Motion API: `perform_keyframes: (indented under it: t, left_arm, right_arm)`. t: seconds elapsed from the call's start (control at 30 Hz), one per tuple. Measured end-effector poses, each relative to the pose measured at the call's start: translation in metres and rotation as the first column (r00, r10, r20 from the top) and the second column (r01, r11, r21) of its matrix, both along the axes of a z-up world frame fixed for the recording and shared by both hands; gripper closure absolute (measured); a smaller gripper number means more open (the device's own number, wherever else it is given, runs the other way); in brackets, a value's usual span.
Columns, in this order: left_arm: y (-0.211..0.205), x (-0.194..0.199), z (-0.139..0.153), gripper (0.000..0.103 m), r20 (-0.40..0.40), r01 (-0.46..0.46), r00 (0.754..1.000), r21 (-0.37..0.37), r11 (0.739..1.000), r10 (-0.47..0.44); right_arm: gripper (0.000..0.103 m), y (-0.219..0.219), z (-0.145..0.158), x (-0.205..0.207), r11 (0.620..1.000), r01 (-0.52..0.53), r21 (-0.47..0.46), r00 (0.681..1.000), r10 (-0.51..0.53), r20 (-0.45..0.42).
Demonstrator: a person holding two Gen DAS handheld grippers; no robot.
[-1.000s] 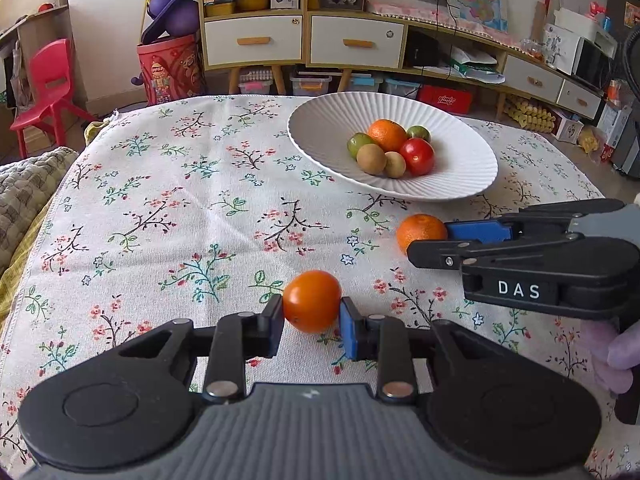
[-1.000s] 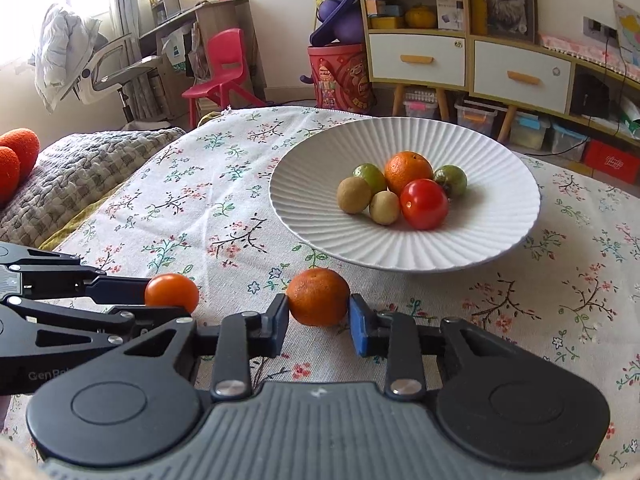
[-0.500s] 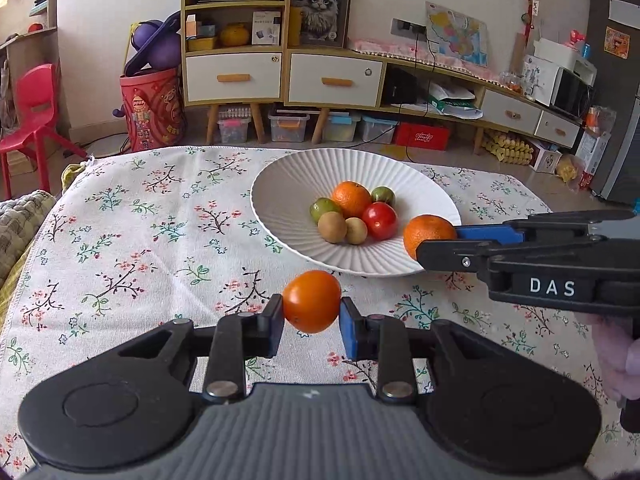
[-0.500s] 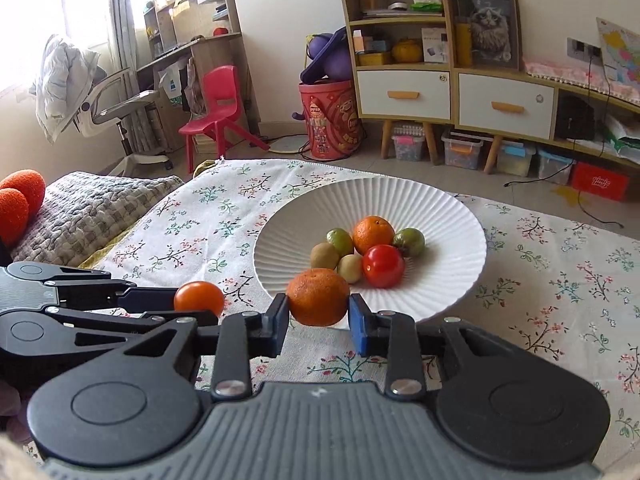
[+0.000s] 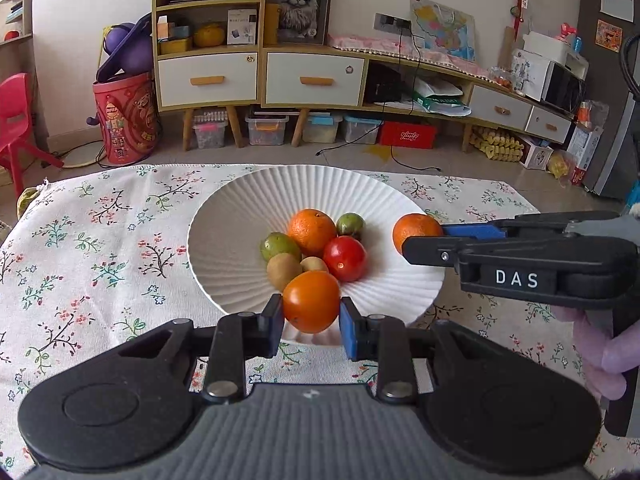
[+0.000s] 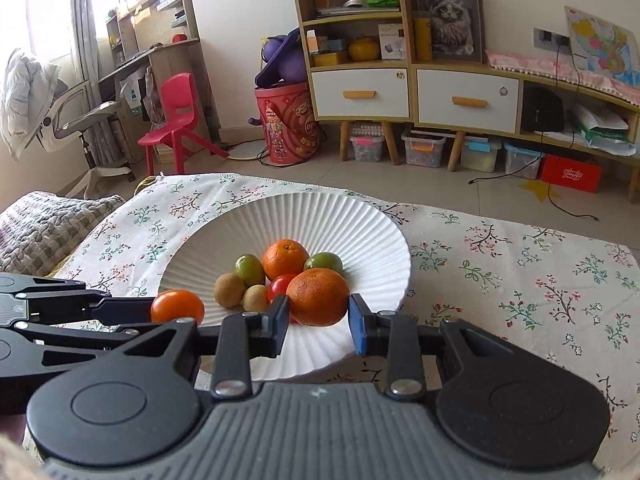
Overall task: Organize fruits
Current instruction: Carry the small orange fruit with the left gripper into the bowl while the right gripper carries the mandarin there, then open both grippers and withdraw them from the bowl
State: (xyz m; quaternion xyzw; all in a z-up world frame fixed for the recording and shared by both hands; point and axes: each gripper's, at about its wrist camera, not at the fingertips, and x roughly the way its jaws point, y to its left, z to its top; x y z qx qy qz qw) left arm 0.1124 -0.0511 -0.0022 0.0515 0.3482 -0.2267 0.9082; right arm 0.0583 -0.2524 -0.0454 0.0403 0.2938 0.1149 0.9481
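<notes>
A white ribbed plate (image 5: 224, 236) (image 6: 360, 224) sits on the floral tablecloth and holds an orange (image 5: 311, 231), a red tomato (image 5: 345, 258), two green fruits and two brown kiwis. My left gripper (image 5: 311, 314) is shut on a smooth orange tomato (image 5: 311, 301) (image 6: 177, 306), held above the plate's near rim. My right gripper (image 6: 318, 310) is shut on a mandarin (image 6: 318, 297) (image 5: 416, 232), held above the plate's right side. In the left wrist view the right gripper's fingers (image 5: 448, 248) reach in from the right.
The floral tablecloth (image 5: 100, 240) covers the table; its far edge lies just beyond the plate. A grey woven blanket (image 6: 44, 224) lies at the table's left. Beyond stand a shelf cabinet (image 5: 260, 40), a red bin (image 5: 124, 116) and a red chair (image 6: 176, 116).
Both grippers lifted their fruits off the cloth and carried them forward. Both fruits now hang over the plate; the grips stayed shut.
</notes>
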Motion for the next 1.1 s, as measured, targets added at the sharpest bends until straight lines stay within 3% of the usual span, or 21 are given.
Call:
perform_keyframes:
  t: [0.7,0.9,1.1]
  left_arm:
    - [-0.013,0.021,-0.018,0.085,-0.031,0.006,0.999,-0.008,1.000,-0.006]
    - [-0.008,0.009,-0.005,0.060,-0.018,0.002,1.000,-0.017,1.000,-0.002]
    - [0.014,-0.011,0.010,0.028,-0.030,-0.071,0.997,-0.015,0.997,0.071]
  right_arm:
    - [0.071,-0.006,-0.012,0.019,0.999,-0.039,0.002,0.999,0.039,-0.034]
    - [0.046,-0.009,0.002,0.006,1.000,-0.029,0.012,1.000,0.029,-0.006]
    - [0.019,-0.009,0.015,-0.018,0.998,0.052,-0.022,0.999,-0.052,0.010]
